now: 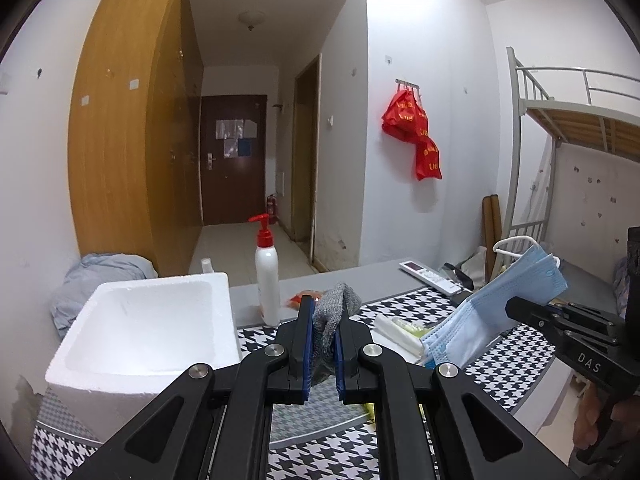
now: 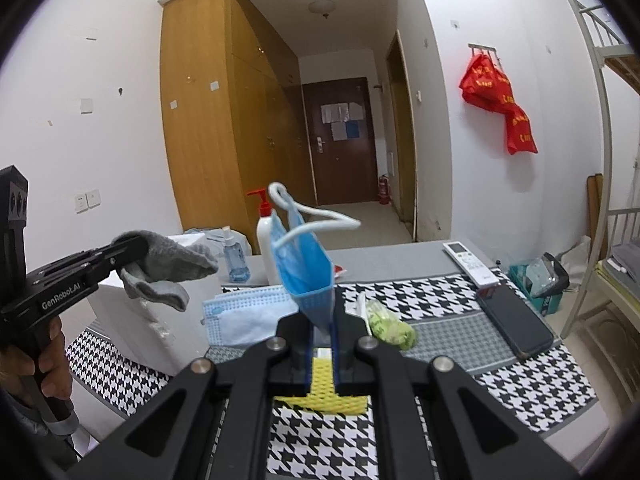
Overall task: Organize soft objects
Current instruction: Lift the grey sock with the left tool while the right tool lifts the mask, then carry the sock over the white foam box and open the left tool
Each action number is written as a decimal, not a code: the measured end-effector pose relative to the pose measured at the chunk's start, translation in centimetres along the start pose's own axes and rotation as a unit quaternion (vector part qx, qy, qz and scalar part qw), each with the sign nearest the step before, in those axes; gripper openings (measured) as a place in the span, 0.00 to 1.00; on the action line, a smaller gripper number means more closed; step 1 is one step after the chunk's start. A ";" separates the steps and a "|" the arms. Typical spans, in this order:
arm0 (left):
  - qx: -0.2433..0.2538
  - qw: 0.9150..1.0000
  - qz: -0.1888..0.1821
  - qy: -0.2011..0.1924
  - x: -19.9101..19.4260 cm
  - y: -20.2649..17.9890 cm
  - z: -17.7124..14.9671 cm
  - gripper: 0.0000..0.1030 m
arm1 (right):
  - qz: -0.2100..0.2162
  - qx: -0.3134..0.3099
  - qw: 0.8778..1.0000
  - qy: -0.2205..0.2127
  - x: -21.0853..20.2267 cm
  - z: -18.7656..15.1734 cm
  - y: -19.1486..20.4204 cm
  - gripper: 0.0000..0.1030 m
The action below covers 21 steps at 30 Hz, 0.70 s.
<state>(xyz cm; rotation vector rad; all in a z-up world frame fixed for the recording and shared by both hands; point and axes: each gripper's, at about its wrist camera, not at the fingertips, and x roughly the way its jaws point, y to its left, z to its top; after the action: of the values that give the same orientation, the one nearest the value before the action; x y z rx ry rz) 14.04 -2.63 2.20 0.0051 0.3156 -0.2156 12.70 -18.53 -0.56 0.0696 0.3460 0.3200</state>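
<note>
My left gripper [image 1: 323, 320] is shut on a grey knitted sock [image 1: 335, 308], held above the houndstooth cloth; in the right wrist view the same sock [image 2: 168, 268] droops from the left gripper [image 2: 134, 258] near the white foam box [image 2: 120, 320]. My right gripper [image 2: 322, 320] is shut on a folded blue face mask [image 2: 302, 264] whose white ear loop [image 2: 316, 216] sticks up. From the left wrist view that mask [image 1: 508, 296] hangs from the right gripper [image 1: 514, 306] at the right. The foam box [image 1: 100, 320] stands open at the left.
Another blue mask [image 2: 244, 312] lies flat on the houndstooth cloth [image 2: 540, 384]. Nearby are a green soft item [image 2: 390, 326], a yellow mesh piece [image 2: 322, 384], a pump bottle [image 1: 267, 276], a remote [image 2: 470, 262], a dark phone [image 2: 516, 322] and a small blue bottle [image 2: 236, 258].
</note>
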 end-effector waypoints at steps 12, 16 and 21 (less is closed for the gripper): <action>-0.007 1.000 0.013 -0.008 -0.5 1.2 0.8 0.09 | 0.024 -0.010 1.000 -0.007 1.0 1.2 1.2 0.09; -0.009 1.000 0.020 -0.013 -0.8 1.8 1.2 0.09 | 0.031 -0.014 0.999 -0.009 1.4 1.6 1.6 0.09; -0.011 0.999 0.032 -0.019 -1.3 2.8 1.7 0.09 | 0.040 -0.017 0.999 -0.012 2.0 2.3 2.4 0.09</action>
<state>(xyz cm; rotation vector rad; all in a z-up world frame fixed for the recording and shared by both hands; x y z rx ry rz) 13.96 0.32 4.10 -0.0114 0.2788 -0.1491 14.50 -15.63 1.25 0.0541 0.3149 0.4046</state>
